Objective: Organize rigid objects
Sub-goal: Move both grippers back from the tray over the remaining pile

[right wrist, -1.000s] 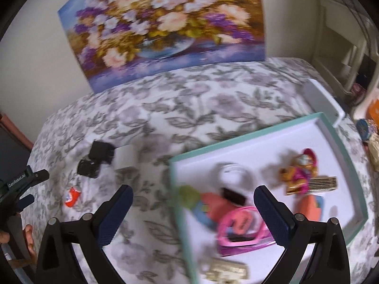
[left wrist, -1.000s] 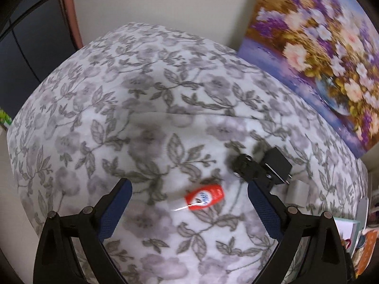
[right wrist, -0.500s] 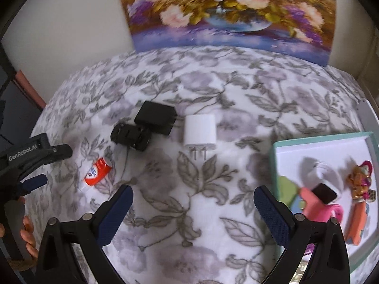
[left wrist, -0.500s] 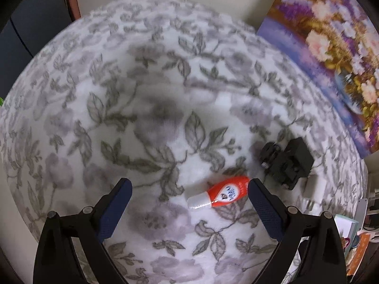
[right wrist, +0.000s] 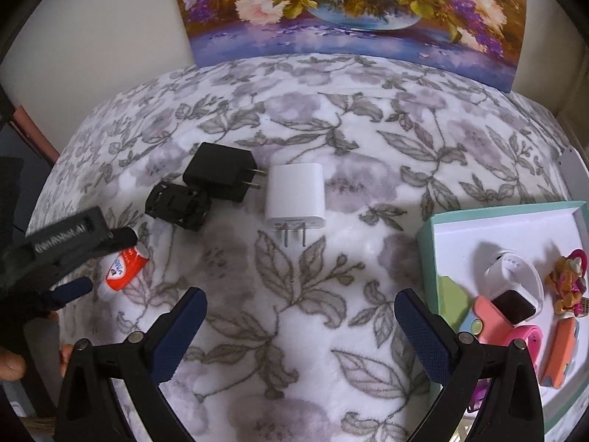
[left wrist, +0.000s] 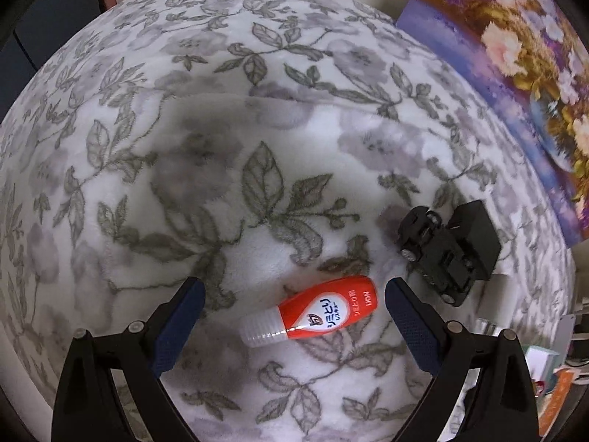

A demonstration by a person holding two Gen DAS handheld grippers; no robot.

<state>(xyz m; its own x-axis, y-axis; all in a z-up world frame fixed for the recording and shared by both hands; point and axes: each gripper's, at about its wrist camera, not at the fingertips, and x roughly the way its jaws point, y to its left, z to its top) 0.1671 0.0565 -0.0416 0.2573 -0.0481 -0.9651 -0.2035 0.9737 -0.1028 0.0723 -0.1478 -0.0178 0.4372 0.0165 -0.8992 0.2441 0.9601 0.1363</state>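
Note:
A small red bottle with a white cap [left wrist: 313, 315] lies on the floral blanket between the open fingers of my left gripper [left wrist: 292, 296], which hangs just above it. It also shows in the right wrist view [right wrist: 123, 269], partly under the left gripper [right wrist: 92, 258]. A black toy car [left wrist: 434, 254] and a black charger [left wrist: 475, 235] lie to its right. My right gripper [right wrist: 300, 307] is open and empty, in front of a white charger [right wrist: 296, 195]. The black car [right wrist: 178, 204] and black charger [right wrist: 219, 171] lie left of that.
A teal-rimmed white tray [right wrist: 429, 243] at the right holds several small toys and a white case. A flower painting [right wrist: 349, 7] leans on the wall behind. The blanket drops off at its left edge.
My left gripper has moved forward and down over the red bottle, which now lies between its fingers. My right gripper has swung left from the tray toward the chargers.

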